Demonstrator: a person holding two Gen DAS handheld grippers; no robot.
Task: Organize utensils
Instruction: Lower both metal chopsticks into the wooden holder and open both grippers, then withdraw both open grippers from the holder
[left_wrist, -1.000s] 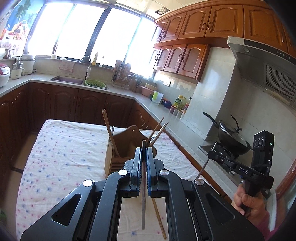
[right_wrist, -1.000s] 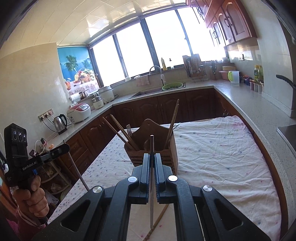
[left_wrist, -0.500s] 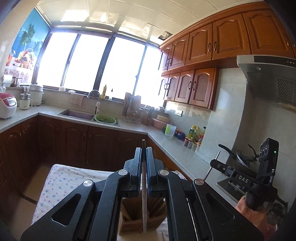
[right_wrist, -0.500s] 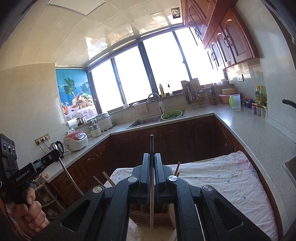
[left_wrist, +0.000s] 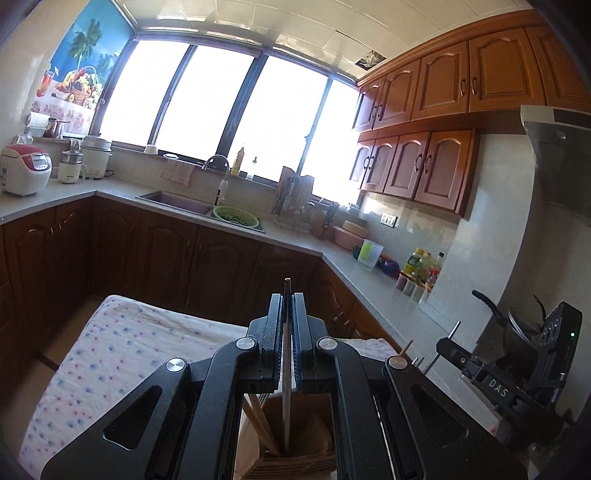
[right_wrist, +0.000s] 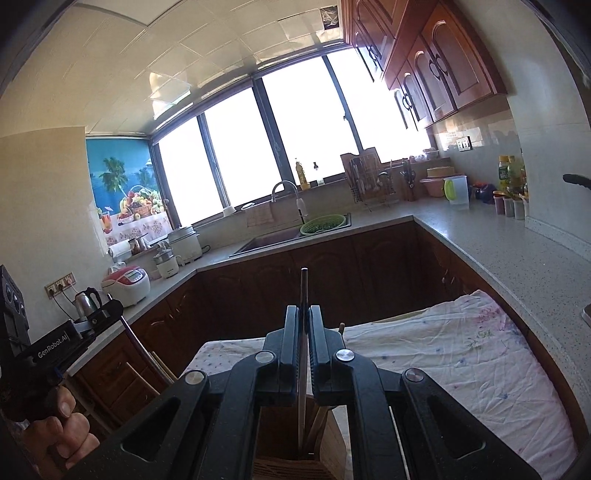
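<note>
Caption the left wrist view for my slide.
Left gripper shut on a chopstick, its tip over the wooden utensil holder.

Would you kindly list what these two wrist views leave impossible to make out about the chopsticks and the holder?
- Left wrist view: the wooden utensil holder is mostly hidden by the left gripper; its compartments cannot be told.
- Right wrist view: the lower tip of the chopstick in the right gripper disappears into shadow.
- Both views: the windows are overexposed.
</note>
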